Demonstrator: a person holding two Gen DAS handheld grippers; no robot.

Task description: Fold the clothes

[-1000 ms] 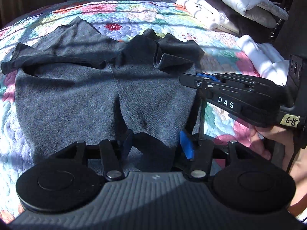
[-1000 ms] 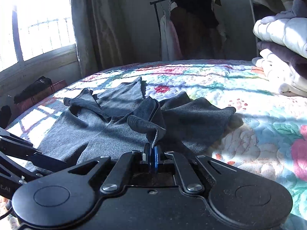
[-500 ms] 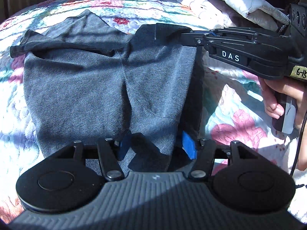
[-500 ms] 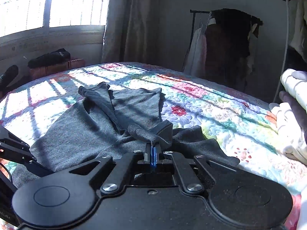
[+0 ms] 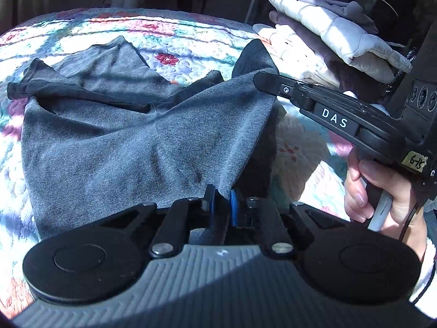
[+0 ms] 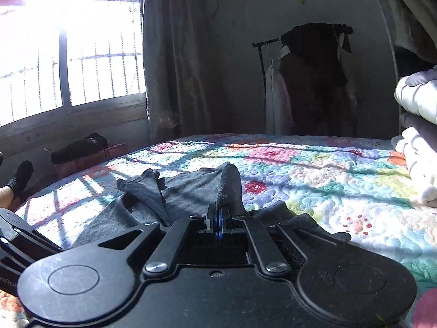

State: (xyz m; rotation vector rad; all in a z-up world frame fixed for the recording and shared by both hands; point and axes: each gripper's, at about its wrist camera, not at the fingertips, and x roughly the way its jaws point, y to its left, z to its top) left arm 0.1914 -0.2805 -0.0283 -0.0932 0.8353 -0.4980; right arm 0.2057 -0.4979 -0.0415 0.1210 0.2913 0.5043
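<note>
A dark grey garment point(image 5: 109, 147) lies spread on the floral quilt point(image 5: 191, 38), sleeves toward the far side. My left gripper point(image 5: 221, 205) is shut on the garment's near right corner, fabric pinched between its blue pads point(image 5: 234, 209). My right gripper point(image 5: 259, 79), a person's hand point(image 5: 382, 191) on its handle, is shut on the far right corner and holds it raised off the bed. The right edge hangs stretched between the two grippers. In the right wrist view that gripper point(image 6: 218, 220) pinches a peak of the grey garment point(image 6: 229, 180).
Folded white and grey quilted bedding point(image 5: 336, 35) is stacked at the bed's right side, also the bedding point(image 6: 418, 125). A clothes rack point(image 6: 314, 82), a curtain point(image 6: 174, 68) and a barred window point(image 6: 68, 63) stand beyond the bed. A socked foot point(image 6: 19, 180) shows at the left.
My left gripper went from wide open to shut on the garment's near corner. The right gripper rose with its corner, lifting the garment's right edge off the quilt.
</note>
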